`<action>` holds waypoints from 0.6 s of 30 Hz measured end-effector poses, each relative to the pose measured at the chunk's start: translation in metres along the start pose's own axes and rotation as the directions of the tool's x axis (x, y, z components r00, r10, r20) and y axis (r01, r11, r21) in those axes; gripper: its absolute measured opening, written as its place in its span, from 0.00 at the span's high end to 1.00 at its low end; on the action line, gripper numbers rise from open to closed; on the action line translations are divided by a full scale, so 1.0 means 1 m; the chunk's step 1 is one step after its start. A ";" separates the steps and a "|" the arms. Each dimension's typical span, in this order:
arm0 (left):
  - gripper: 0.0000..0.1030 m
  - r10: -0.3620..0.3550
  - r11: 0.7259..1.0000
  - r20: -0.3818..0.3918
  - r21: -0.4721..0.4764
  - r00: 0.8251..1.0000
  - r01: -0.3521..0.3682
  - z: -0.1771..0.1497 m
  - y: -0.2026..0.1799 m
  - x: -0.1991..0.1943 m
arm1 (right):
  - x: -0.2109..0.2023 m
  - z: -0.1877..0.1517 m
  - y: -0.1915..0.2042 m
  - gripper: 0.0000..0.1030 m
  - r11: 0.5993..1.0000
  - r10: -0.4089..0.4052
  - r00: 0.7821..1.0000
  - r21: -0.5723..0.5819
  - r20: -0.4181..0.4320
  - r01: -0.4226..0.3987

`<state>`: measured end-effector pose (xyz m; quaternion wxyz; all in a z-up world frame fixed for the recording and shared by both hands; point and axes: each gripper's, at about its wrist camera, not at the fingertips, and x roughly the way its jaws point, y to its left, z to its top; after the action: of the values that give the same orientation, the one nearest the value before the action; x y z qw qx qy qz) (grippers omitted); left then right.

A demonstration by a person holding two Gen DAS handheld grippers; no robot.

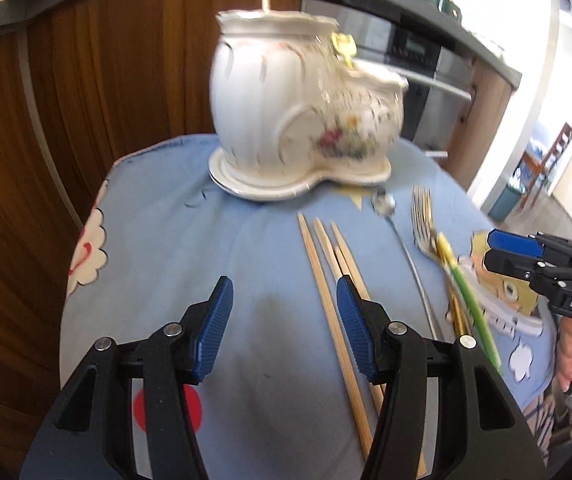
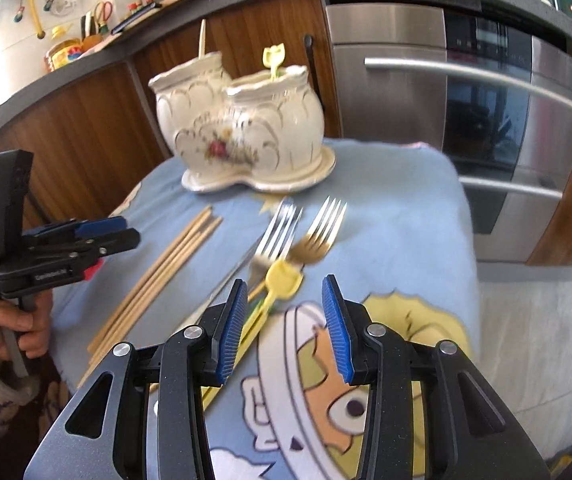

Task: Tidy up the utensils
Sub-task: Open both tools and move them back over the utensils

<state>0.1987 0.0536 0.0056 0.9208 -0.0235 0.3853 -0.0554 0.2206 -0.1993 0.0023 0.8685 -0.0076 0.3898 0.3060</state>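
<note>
A white floral two-pot ceramic holder (image 1: 286, 120) (image 2: 242, 128) stands at the far side of the blue cloth. One chopstick stands in one pot and a yellow-handled utensil (image 2: 274, 60) in the other. Several wooden chopsticks (image 1: 325, 280) (image 2: 166, 268) lie on the cloth, with a spoon (image 1: 383, 202), a silver fork (image 2: 278, 232), a gold fork (image 1: 423, 216) (image 2: 321, 228) and a yellow-handled utensil (image 2: 282, 280) beside them. My left gripper (image 1: 286, 304) is open and empty over the chopsticks' near part. My right gripper (image 2: 284, 308) is open and empty above the yellow handle.
The cloth (image 1: 206, 248) with cartoon prints covers a small table. Wooden cabinets (image 1: 86, 80) stand behind it and a steel oven (image 2: 485, 120) to the right. The right gripper shows in the left wrist view (image 1: 525, 256), and the left one in the right wrist view (image 2: 86, 236).
</note>
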 end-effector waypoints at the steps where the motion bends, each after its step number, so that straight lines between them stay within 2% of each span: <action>1: 0.48 -0.001 1.000 -0.006 0.007 1.000 0.001 -0.002 -0.001 0.002 | 0.001 -0.002 0.001 0.61 1.000 0.009 1.000 0.005 -0.010 -0.009; 8: 0.50 0.011 0.998 -0.041 0.055 0.999 -0.009 -0.005 -0.011 0.011 | 0.009 -0.007 0.006 0.64 0.998 0.055 0.997 0.014 -0.062 -0.054; 14: 0.56 0.020 0.997 -0.069 0.070 0.997 -0.015 -0.008 -0.013 0.017 | 0.022 -0.007 0.013 0.75 0.999 0.039 0.993 -0.025 -0.110 -0.042; 18: 0.58 0.020 0.997 -0.078 0.082 0.997 -0.014 -0.009 -0.014 0.018 | 0.023 -0.007 0.015 0.76 0.998 0.032 0.993 -0.044 -0.117 -0.038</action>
<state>0.2034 0.0372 -0.0125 0.9055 0.0196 0.4191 -0.0641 0.2197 -0.1771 -0.0146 0.8384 -0.0386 0.4328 0.3292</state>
